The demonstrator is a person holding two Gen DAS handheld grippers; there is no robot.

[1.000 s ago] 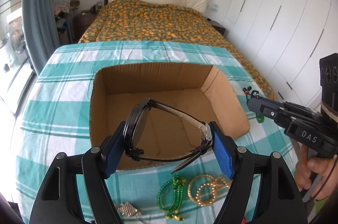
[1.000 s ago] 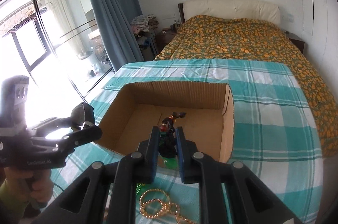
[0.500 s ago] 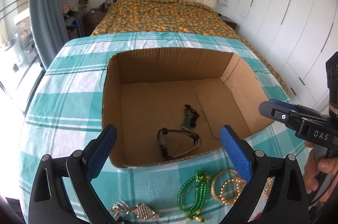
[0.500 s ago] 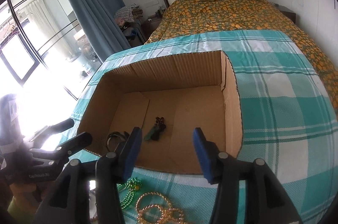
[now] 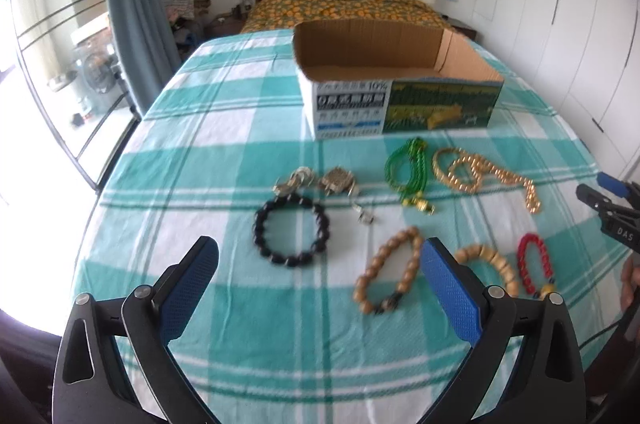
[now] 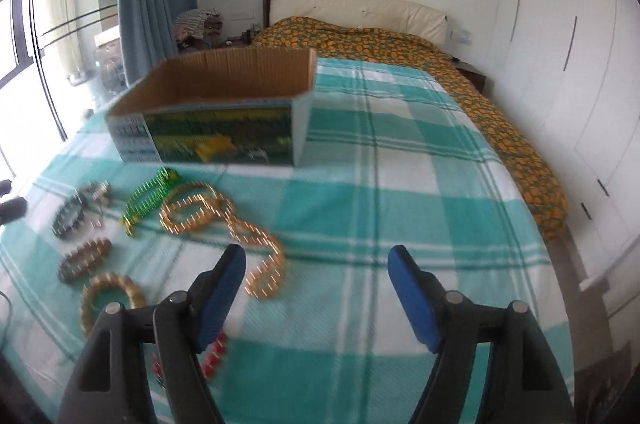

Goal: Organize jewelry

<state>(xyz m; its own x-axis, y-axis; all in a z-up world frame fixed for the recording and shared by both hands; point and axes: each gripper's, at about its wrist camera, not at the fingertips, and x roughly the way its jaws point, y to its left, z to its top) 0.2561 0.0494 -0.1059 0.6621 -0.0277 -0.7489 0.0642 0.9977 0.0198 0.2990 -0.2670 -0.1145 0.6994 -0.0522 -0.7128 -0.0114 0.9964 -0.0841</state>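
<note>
An open cardboard box [image 5: 400,100] [image 6: 216,128] stands on the checked cloth. In front of it lie a black bead bracelet [image 5: 291,229], a silver chain piece [image 5: 338,182], green beads [image 5: 408,168], a gold chain [image 5: 480,172] [image 6: 224,220], two wooden bead bracelets [image 5: 390,270] [image 5: 492,260] and a red bracelet [image 5: 534,264]. My left gripper [image 5: 320,284] is open and empty, above the cloth near the black bracelet. My right gripper [image 6: 318,288] is open and empty, right of the gold chain; it also shows in the left wrist view [image 5: 608,200].
The teal and white checked cloth [image 6: 400,204] covers the table. A bed with an orange patterned cover [image 5: 344,8] lies behind. White wardrobe doors [image 6: 580,84] are on the right, a blue curtain [image 5: 136,4] and window on the left.
Both grippers let go of a watch and a small beaded piece into the box, then drew back and down. The box is now seen from the front and the loose jewelry is in view.
</note>
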